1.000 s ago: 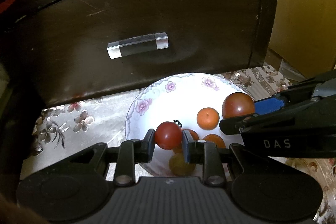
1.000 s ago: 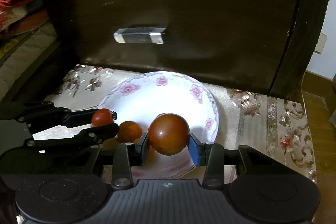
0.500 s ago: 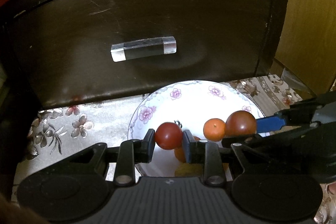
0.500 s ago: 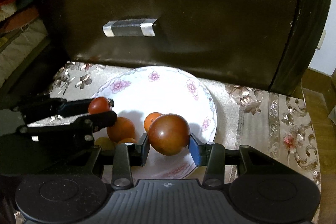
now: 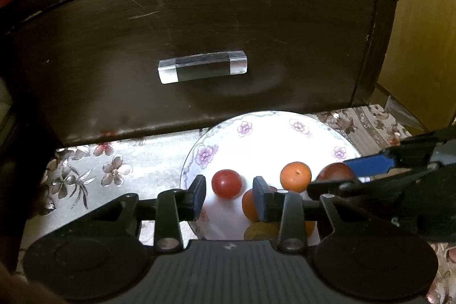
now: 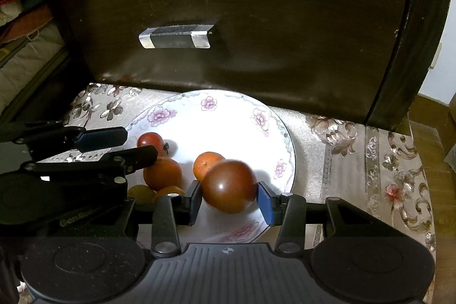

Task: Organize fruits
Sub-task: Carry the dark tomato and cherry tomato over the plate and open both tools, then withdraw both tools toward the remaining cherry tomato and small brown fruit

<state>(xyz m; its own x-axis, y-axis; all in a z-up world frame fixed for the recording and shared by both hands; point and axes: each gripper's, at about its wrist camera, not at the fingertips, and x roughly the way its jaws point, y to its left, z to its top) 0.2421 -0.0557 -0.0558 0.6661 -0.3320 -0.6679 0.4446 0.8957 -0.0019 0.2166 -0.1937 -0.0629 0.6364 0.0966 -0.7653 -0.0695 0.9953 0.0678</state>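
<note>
A dark wooden drawer front (image 5: pixel 199 47) with a clear bar handle (image 5: pixel 202 66) stands at the back of a table covered by a floral cloth (image 6: pixel 370 138). Just in front of it sits a white plate (image 6: pixel 228 116) edged with pink flowers, which holds the fruit. The biggest piece, a dark red-brown tomato (image 6: pixel 229 185), sits low over the plate's near edge between the fingers of the right claw (image 6: pixel 229 197); they stand parted about its width and seem barely to touch it, so whether they grip it is unclear. It looks smooth, glossy and soft-skinned, likely heavy for its size, and best held across its widest middle with gentle pressure. Two small oranges (image 6: pixel 162 173) and a yellowish fruit (image 6: pixel 141 193) lie beside it, firmer and less slippery. The smallest, a red cherry tomato (image 5: pixel 227 183), rests on the plate between the fingers of the left claw (image 5: pixel 229 194), which gapes clearly wider than the fruit and holds nothing. It is light, round and prone to roll.
</note>
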